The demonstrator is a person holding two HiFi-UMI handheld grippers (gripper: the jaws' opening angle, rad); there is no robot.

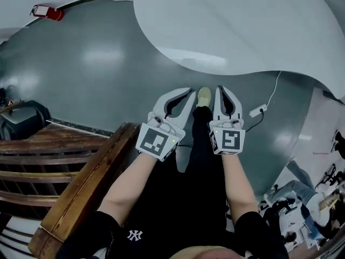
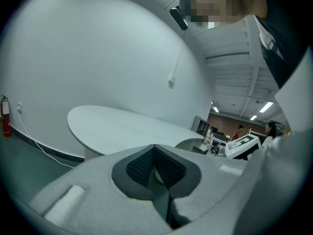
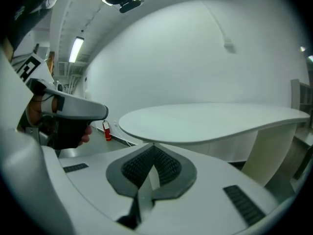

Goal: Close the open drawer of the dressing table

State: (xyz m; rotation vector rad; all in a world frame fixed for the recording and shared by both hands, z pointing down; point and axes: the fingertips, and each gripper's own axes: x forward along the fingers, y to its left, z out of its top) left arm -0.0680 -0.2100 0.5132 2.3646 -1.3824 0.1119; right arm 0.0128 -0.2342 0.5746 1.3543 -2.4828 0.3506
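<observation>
White bench [image 1: 232,26]: rounded top, straight ahead of you.
Fire extinguisher [image 1: 47,12]: red, by the wall, far to your left.
Power strip [image 1: 257,111]: white, on the floor; cable runs toward the bench.
Floor [image 1: 97,74]: grey, glossy.

Floor [image 1: 97,63]: glossy grey-green, ceiling lights reflected in it. White table [image 1: 232,26] with a curved edge stands on it, far right. Red fire extinguisher [image 1: 47,12] at the floor's far-left edge, by the wall. White power strip [image 1: 257,110] lies on the floor near the table's edge, with its cable [image 1: 275,85] running up to that edge. Wooden dressing table [image 1: 81,182] stands near left. One yellow-green shoe [image 1: 204,96] planted mid-floor.
</observation>
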